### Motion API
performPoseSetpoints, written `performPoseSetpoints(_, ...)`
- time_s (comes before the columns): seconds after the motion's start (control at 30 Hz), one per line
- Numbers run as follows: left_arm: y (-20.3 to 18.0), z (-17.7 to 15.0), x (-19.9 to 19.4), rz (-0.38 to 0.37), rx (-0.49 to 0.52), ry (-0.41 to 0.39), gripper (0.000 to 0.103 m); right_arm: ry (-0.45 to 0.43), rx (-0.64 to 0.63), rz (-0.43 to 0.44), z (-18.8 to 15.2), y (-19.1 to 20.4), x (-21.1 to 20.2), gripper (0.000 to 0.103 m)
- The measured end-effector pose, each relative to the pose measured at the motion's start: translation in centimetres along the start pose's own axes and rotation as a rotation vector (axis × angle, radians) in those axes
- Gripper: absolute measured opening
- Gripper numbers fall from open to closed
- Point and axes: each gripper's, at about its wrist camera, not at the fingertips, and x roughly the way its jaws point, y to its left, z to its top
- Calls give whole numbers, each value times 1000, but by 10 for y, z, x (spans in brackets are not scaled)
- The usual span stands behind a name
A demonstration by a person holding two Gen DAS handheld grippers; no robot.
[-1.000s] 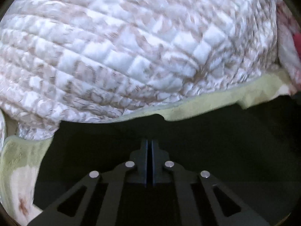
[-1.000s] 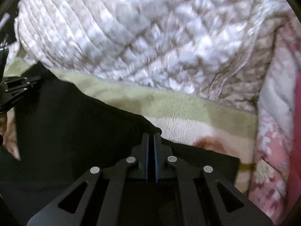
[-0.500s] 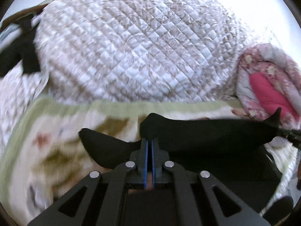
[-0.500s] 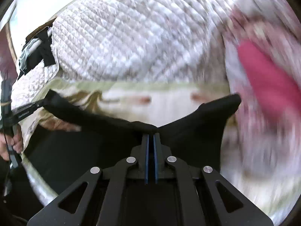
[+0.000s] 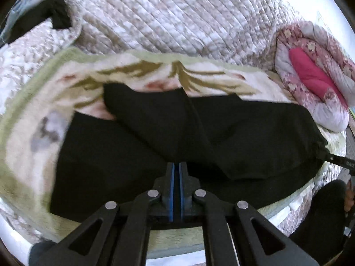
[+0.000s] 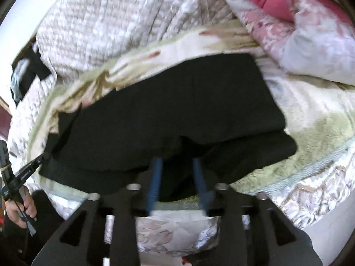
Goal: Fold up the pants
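While the black pants lie doubled over on the fleece blanket on the bed, my left tongs are clamped on the near edge of the cloth and my right tongs stand spread apart over their corner. I judge the fold is being laid down: I'd let go on the left only once the edges line up, then smooth outward.

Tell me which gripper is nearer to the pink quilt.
Right. The right gripper is at the pants end beside the quilt; the left gripper is at the far end.
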Motion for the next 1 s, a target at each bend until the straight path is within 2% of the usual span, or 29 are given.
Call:
performPoseSetpoints(0.07,0,9,-2,-7,-6,-21,26,-39,39,4,-1,-6,-7,51)
performPoseSetpoints(0.1,-3,17,-1,-8,-1,-30,40,-48,65,6,-2,-10,-7,51)
performPoseSetpoints(0.13,-7,23,4,2,9,-33,44,-48,86,5,-2,-13,-6,51)
performPoseSetpoints(0.23,-24,41,23,15,76,-19,44,-49,158,-3,-3,-27,-3,51)
performPoseSetpoints(0.4,-49,58,78,90,175,55,44,-68,247,-1,0,-48,-3,51)
performPoseSetpoints(0.47,-51,59,94,126,183,90,43,-80,277,20,3,-54,-3,51)
performPoseSetpoints(0.5,-50,60,96,129,181,82,34,-83,287,26,4,-56,-3,51)
performPoseSetpoints(0.53,-49,60,96,132,181,68,16,-90,300,32,6,-58,-2,51)
performPoseSetpoints(0.63,-43,61,86,134,153,32,5,-114,337,38,10,-62,0,51)
performPoseSetpoints(0.8,0,48,32,148,-16,-125,5,-149,387,37,11,-69,0,51)
performPoseSetpoints(0.87,23,37,16,153,-100,-145,5,-152,402,32,11,-72,1,51)
performPoseSetpoints(1.0,57,11,9,129,-210,-119,5,-150,411,24,13,-73,2,51)
